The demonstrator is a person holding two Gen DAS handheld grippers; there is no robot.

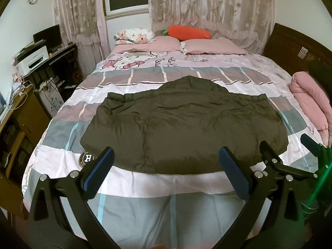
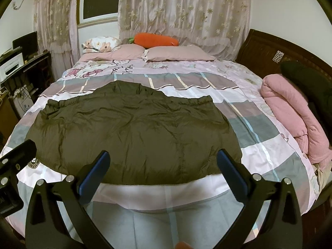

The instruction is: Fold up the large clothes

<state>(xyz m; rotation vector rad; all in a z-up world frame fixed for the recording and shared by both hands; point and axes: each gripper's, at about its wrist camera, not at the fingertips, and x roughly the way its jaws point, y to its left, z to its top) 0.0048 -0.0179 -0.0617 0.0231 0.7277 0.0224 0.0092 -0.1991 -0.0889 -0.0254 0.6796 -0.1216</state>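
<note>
A large dark olive padded jacket [image 1: 182,124] lies spread flat on the bed, sleeves folded in, hood pointing to the pillows; it also fills the middle of the right wrist view [image 2: 134,132]. A round white badge [image 1: 87,158] peeks out at its near left corner. My left gripper [image 1: 166,155] hovers open over the jacket's near hem, holding nothing. My right gripper [image 2: 164,159] is open too, above the hem's right half. The right gripper [image 1: 290,149] shows at the right edge of the left wrist view, the left gripper [image 2: 14,161] at the left edge of the right wrist view.
The bed [image 1: 166,197] carries a pink and grey checked cover. Pink pillows [image 1: 213,45] and an orange carrot plush [image 1: 188,32] lie at the head. A rolled pink quilt [image 2: 294,112] sits on the right. A desk with a printer [image 1: 35,59] stands at left.
</note>
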